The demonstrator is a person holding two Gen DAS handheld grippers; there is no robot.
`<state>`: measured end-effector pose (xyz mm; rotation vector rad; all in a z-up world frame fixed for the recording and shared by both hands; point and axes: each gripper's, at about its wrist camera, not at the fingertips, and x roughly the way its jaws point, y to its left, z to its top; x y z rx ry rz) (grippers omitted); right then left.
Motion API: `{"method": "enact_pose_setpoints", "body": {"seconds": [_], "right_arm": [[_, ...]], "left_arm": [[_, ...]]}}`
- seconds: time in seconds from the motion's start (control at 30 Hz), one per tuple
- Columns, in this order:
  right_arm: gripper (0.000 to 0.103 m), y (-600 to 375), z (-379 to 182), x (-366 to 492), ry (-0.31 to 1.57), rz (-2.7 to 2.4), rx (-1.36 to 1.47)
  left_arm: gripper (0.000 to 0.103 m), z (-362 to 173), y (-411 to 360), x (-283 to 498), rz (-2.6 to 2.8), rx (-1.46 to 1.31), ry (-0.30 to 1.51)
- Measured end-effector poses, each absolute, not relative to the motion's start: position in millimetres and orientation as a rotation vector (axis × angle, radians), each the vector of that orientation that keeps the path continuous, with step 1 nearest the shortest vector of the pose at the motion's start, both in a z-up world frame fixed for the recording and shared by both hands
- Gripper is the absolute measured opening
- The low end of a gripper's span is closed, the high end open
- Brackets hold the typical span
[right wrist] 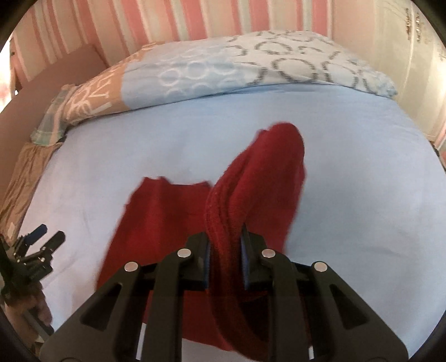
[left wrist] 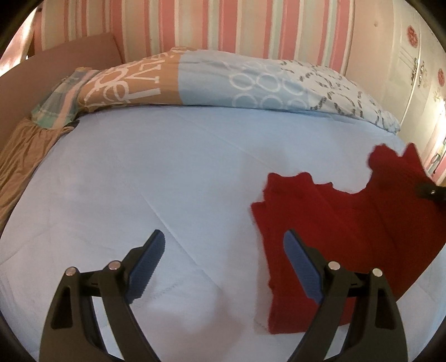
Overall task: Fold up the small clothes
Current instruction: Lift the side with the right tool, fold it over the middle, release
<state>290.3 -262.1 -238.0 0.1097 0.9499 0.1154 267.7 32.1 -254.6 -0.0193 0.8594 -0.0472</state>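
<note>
left gripper (left wrist: 223,264): jaws are spread wide with nothing between them; held over the bare sheet at the lower centre of the left wrist view.
right gripper (right wrist: 225,250): jaws are narrowed and clamped on a bunched fold of the red garment (right wrist: 251,178), lower centre of the right wrist view.
red garment, position: one part is lifted off the bed in the clamp; the rest is laid flat on the light blue sheet (left wrist: 139,167), right half of the left wrist view.
background: patterned duvet (left wrist: 237,83) is bunched along the top; striped wall (left wrist: 223,22) is seen behind it.
</note>
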Motion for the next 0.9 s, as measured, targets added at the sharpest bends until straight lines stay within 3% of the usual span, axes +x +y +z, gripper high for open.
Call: {"method": "enact_pose_setpoints", "body": {"seconds": [0.37, 0.9], "right_arm": [[0.017, -140, -297, 296, 0.988, 0.122, -0.015], [0.017, -64, -346, 285, 0.946, 0.004, -0.260]], "left_arm": [[0.088, -268, 71, 274, 0.017, -0.016, 0.900], [0.088, -280, 108, 283, 0.083, -0.068, 0.908]]}}
